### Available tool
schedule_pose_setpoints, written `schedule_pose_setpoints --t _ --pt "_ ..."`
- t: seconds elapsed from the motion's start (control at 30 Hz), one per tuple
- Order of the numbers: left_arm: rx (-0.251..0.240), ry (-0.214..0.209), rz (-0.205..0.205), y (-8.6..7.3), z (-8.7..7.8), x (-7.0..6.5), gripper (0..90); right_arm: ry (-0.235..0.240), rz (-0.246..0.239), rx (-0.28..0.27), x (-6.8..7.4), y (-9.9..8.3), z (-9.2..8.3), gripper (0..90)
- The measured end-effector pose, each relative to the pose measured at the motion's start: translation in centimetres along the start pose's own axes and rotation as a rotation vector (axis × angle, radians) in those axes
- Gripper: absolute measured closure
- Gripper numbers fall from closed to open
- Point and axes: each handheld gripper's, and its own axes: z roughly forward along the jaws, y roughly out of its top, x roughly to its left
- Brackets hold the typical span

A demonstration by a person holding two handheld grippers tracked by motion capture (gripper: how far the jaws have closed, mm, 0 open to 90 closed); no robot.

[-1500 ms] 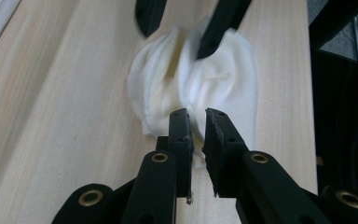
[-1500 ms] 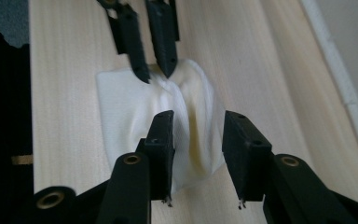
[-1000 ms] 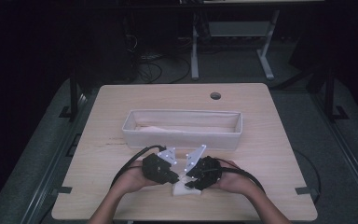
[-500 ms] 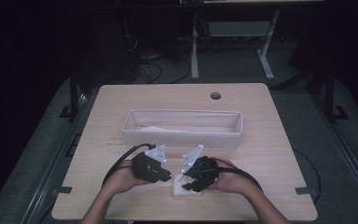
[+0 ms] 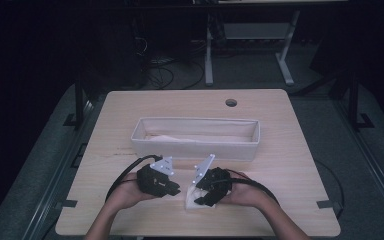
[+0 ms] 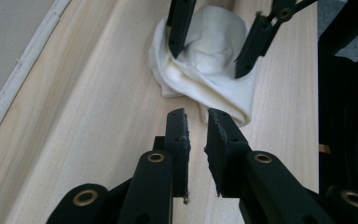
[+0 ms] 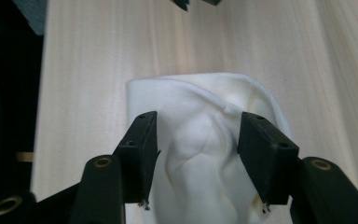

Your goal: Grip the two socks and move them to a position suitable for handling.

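The small white folded cloth lies on the pale wooden table, near its front edge, partly under the right gripper. In the high view the left gripper sits just beside it, and a long white fabric bin stands behind both, apart from the cloth.

In the left gripper view its own jaws stand nearly together with nothing between them, having just parted a little, short of the cloth's nearest corner. This view shows the cloth's layered folded edges and the right gripper's two tips poised on either side of a raised hump.

In the right gripper view the jaws have just been opening and stand wide, straddling the cloth without pressing it; the puckered ridge between them shows clearly.

The cloth looks light, soft and limp, likely to sag and unfold when lifted. The raised ridge or a folded corner seems the best hold.
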Motion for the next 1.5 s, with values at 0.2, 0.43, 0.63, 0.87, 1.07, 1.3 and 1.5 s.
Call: schedule_pose_setpoints --t 0.2,0.43,0.63,0.87,1.07,1.3,1.5 --pt "-0.004 0.008 -0.008 -0.4 -0.2 0.0 75.6 -0.018 -0.022 0.024 0.2 -0.1 0.0 43.6" --pt "-0.019 0.008 -0.023 -1.1 -0.5 -0.2 75.1 -0.029 -0.009 0.065 0.3 0.1 0.9 41.5" --pt "-0.024 0.015 -0.025 -1.6 -0.8 -0.3 74.7 -0.032 -0.015 0.129 0.7 0.9 1.3 36.6" --pt "-0.044 0.025 -0.034 -2.0 -1.5 -0.3 74.7 -0.048 -0.03 0.174 1.0 1.4 1.6 36.1" --pt "-0.052 0.029 -0.041 -2.3 -1.9 -0.3 74.7 -0.067 -0.027 0.185 1.2 1.5 1.8 37.7" --pt "-0.057 0.031 -0.049 -2.6 -2.2 -0.3 74.4 -0.092 -0.027 0.181 1.3 1.5 1.8 47.4" --pt "-0.067 0.037 -0.043 -2.7 -2.6 -0.3 74.4 -0.111 -0.025 0.181 1.2 1.6 1.7 57.7"
